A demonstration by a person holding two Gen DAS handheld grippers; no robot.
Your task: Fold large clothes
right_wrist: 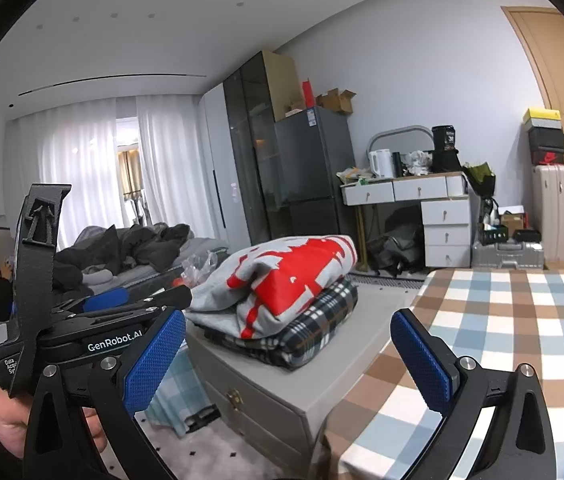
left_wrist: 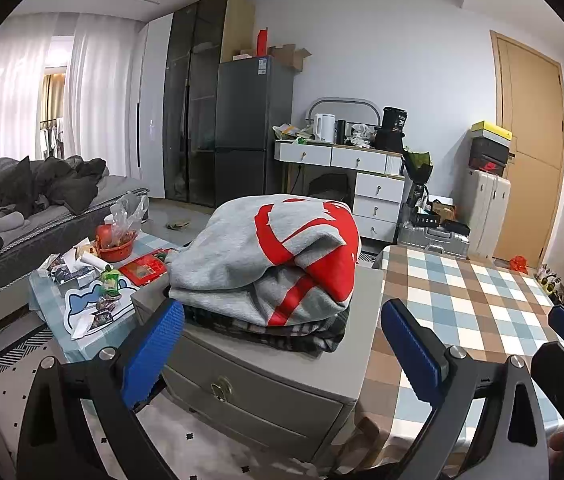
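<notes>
- One checked-cloth surface [right_wrist: 521,320] fills the near right, bare.
- One grey cabinet [left_wrist: 266,380] stands left of it, carrying two folded garments: a grey-and-red sweatshirt [left_wrist: 274,256] on top of a plaid shirt [right_wrist: 313,320].
- Two hand-held grippers hover near the viewer: the left hand-held gripper [left_wrist: 282,344] and the right hand-held gripper [right_wrist: 287,354], both spread wide, grasping nothing.
- A hand [right_wrist: 10,416] grips the left one's handle.

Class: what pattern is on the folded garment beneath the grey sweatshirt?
Black-and-white plaid garment; the right wrist view shows it best.
</notes>
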